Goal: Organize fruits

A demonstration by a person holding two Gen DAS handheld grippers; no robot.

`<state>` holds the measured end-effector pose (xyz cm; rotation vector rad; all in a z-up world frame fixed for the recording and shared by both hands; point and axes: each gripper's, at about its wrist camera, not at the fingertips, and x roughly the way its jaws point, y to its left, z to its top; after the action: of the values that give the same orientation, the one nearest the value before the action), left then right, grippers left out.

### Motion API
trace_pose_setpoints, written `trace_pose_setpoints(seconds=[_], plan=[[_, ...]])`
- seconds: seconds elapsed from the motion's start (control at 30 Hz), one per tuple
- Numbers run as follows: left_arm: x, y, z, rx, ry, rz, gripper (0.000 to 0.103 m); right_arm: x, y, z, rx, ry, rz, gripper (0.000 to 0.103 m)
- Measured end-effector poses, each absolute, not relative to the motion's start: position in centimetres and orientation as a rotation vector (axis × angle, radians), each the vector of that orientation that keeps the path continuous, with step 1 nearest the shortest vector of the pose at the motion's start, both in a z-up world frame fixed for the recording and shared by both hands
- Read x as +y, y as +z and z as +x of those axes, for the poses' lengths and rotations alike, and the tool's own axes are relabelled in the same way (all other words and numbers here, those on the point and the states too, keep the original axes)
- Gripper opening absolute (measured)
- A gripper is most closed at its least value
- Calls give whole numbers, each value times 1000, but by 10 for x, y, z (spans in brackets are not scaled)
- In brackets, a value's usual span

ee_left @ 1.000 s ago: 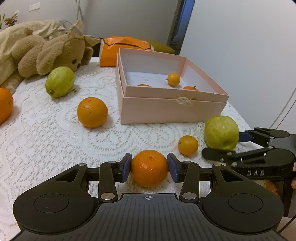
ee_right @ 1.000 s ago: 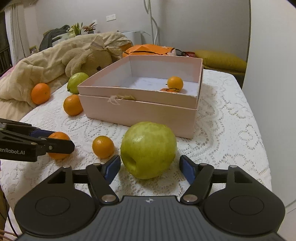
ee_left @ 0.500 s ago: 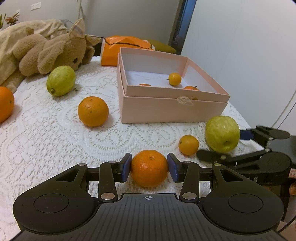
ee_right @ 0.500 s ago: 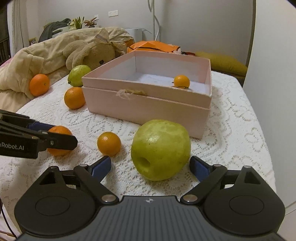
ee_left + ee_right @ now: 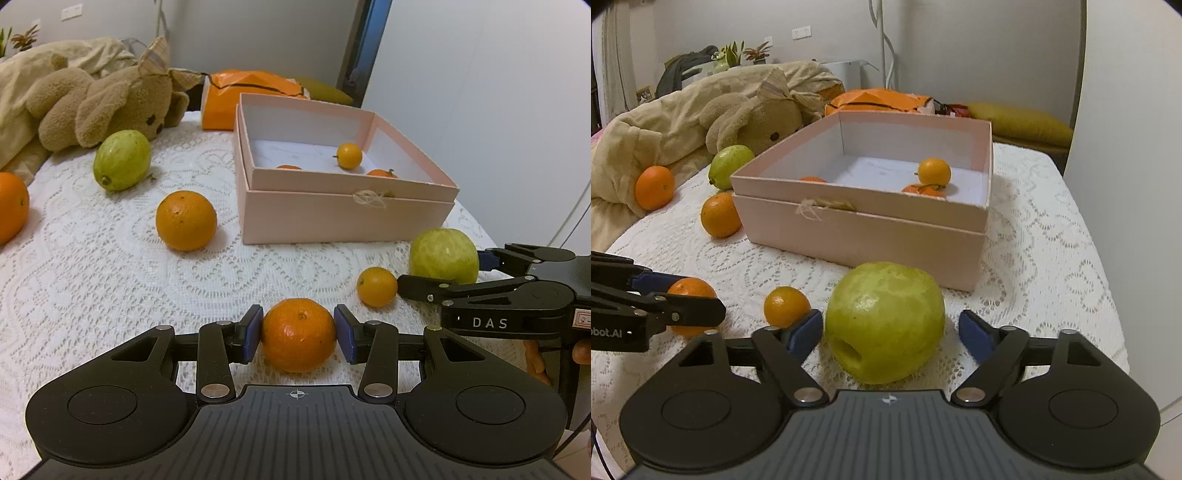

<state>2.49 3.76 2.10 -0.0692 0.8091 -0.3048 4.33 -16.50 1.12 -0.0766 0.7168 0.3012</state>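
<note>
— Where is this?
— A home, a lived-in room: a table under a white lace cloth (image 5: 92, 280), a teddy bear (image 5: 107, 107) slumped on beige bedding (image 5: 646, 122) at its edge.
— What else says so?
— Potted plants (image 5: 742, 55) on a far shelf, wall sockets (image 5: 801, 33), a mustard cushion (image 5: 1019, 123) (on a low seat, it seems), loose fruit around a pink box (image 5: 886, 225).

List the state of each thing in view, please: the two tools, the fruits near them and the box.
left tool: shut on the mandarin
mandarin: held, resting on the cloth
right tool: open around the guava
guava: on the cloth, not gripped
small orange: loose on the cloth
pink box: open, three small fruits inside
</note>
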Motion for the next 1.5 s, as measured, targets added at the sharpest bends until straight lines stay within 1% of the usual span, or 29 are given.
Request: trace_pose_setpoints(seconds=[0.03,0.17,0.2,0.77,1.1,1.3,1.5], plan=[[38,21,25,809,-304,-70,48,-165,11,43,716,299,-79,75],[38,21,25,809,-303,-70,48,-167,13,41,711,313,-83,62],[38,21,25,809,-304,-70,48,-166,14,41,711,317,-84,61],[38,21,24,809,-307,-69,48,-165,18,34,709,311,-107,60],[31,25,12,815,-322,0,47,-167,18,35,731,331,-105,61],[31,27,9,809,-337,8,48,-175,30,25,690,345,-109,65],[35,26,18,814,-329,-60,47,-199,53,23,637,329,-11,66]])
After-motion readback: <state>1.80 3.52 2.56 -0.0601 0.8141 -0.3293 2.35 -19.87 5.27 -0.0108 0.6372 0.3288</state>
